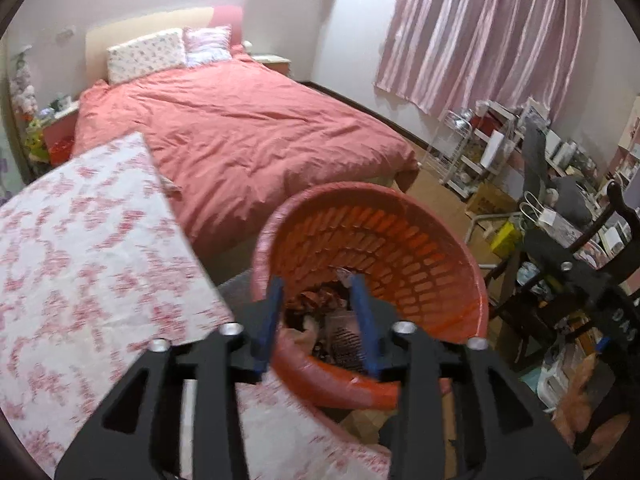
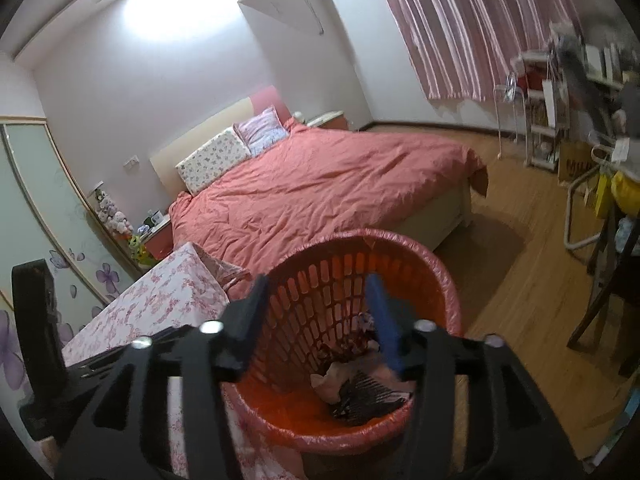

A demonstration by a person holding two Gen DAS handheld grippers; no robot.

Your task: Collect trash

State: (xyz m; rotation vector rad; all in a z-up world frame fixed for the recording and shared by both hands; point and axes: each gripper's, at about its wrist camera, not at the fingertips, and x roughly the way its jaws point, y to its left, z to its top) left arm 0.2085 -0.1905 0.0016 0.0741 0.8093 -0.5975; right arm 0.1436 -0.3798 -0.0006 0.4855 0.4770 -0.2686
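Note:
An orange lattice waste basket [image 1: 420, 248] lined with a pink bag stands by the floral-covered table and shows in both views [image 2: 320, 292]. Crumpled trash [image 1: 320, 304] lies at its bottom, with wrappers, a pale bag and a dark mesh piece [image 2: 360, 392]. My left gripper [image 1: 316, 304] is open and empty, its blue-padded fingers [image 1: 362, 316] held over the basket's mouth. My right gripper [image 2: 316, 308] is open and empty too, with its fingers [image 2: 384, 320] above the near rim.
A table under a pink floral cloth [image 1: 80, 260] is at the left. A bed with a coral duvet [image 1: 248, 136] lies behind. Cluttered shelves and a dark chair [image 1: 560, 248] stand at the right, on the wooden floor [image 2: 520, 300].

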